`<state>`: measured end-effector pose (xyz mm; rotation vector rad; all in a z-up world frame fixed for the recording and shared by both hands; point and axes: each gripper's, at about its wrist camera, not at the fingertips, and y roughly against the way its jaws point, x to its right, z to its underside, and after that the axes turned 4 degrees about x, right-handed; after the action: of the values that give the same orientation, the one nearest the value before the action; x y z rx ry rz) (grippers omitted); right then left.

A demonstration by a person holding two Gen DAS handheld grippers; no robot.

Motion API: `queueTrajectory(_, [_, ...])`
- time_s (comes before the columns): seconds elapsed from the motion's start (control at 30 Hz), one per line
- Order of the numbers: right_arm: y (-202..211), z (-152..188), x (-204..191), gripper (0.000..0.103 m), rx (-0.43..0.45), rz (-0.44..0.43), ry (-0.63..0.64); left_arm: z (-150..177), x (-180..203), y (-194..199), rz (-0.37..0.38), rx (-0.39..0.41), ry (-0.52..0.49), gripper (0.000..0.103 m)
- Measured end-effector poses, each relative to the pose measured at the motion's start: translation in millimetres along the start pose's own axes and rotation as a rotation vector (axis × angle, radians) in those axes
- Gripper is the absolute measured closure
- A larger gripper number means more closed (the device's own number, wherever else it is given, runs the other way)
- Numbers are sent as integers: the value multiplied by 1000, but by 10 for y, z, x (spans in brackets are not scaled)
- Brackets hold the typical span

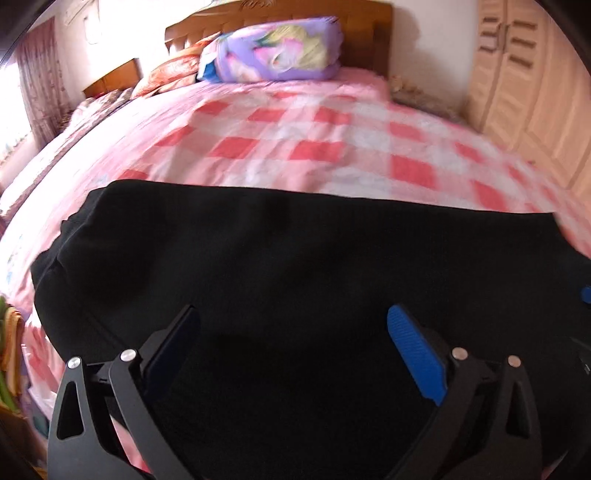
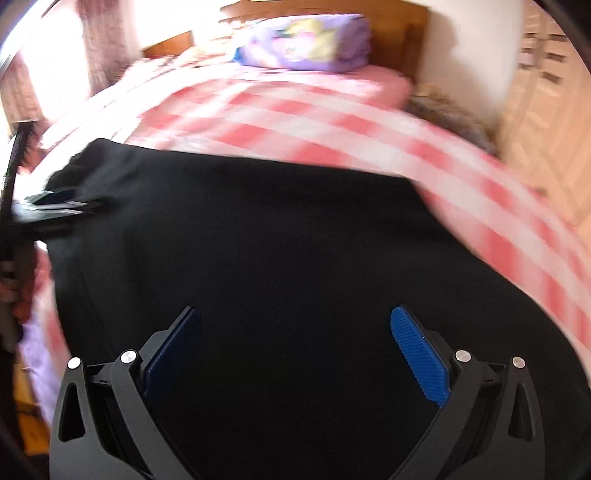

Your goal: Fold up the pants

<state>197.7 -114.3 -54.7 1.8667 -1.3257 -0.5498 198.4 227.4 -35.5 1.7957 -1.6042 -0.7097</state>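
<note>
Pants (image 1: 295, 266) lie spread, black and flat, across the near part of my bed (image 1: 295, 122), on its pink checked cover. My left gripper (image 1: 291, 325) hangs over them with its jaws wide and nothing between the blue pads (image 1: 417, 358). My right gripper (image 2: 295, 325) is likewise wide apart and empty above the same cloth. In the right view the left gripper shows at the pants' left edge. A purple pillow (image 1: 277, 51) sits by the headboard (image 1: 365, 33).
</note>
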Motion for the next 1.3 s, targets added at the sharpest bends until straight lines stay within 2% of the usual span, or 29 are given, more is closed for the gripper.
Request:
queueTrajectory(0.07, [105,243,287,4,-19,40,-43,140,114,178,56,25,-33,1])
queueTrajectory(0.13, [148,527,555,4,-59,93,-73,334,286,313,68,62,-101,1])
queueTrajectory(0.17, [213,654,677,4,-25,32,-93,413,370,303,56,59,-142,1])
queueTrajectory(0.2, [232,717,749,4,-28,8,-114,504,441,211,20,14,-184,1])
queueTrajectory(0.23, [287,766,804,4,-25,12,-126,536,435,172,28,21,-172,1])
queueTrajectory(0.27, [360,803,838,4,-22,46,-131,537,380,163,45,38,-122,1])
queueTrajectory(0.3, [462,866,882,4,-17,99,-135,528,357,154,58,19,-98,1])
queueTrajectory(0.33, [571,947,924,4,-4,136,-138,511,371,166,48,10,-105,1])
queueTrajectory(0.4, [719,1147,1017,4,16,126,-156,516,416,239,20,10,-107,1])
queueTrajectory(0.5, [831,1430,1139,4,88,41,-177,596,462,258,22,16,-138,1])
queueTrajectory(0.53, [862,1455,1132,4,92,38,-184,640,457,282,25,48,-140,1])
queueTrajectory(0.63, [969,1340,1050,4,92,122,-210,642,381,345,33,55,-111,1])
queueTrajectory(0.67, [1016,1285,988,4,106,137,-214,606,333,384,35,57,-87,1])
queueTrajectory(0.77, [1134,1060,733,4,207,32,-169,555,11,551,129,100,56,1])
queueTrajectory(0.83, [1086,908,525,4,244,-30,-123,567,-476,652,206,136,262,1])
queueTrajectory(0.9, [914,731,329,4,221,-76,-97,635,-1078,654,268,152,508,1])
queueTrajectory(0.97, [754,569,122,4,207,-145,-78,710,-1603,616,289,148,709,2])
queueTrajectory(1.0, [692,511,52,4,204,-175,-71,750,-1901,617,301,176,796,2])
queueTrajectory(1.1, [565,317,-232,4,201,-250,-46,709,-2358,588,241,190,869,2])
queueTrajectory(1.17, [475,239,-376,4,189,-266,-29,599,-2527,457,249,153,866,2])
queueTrajectory(1.2, [386,162,-457,4,182,-274,-21,534,-2592,363,229,129,860,2])
queueTrajectory(1.23, [352,135,-536,4,174,-281,-14,485,-2623,292,211,114,851,2])
queueTrajectory(1.3, [318,113,-687,4,162,-291,5,443,-2654,160,221,77,827,2])
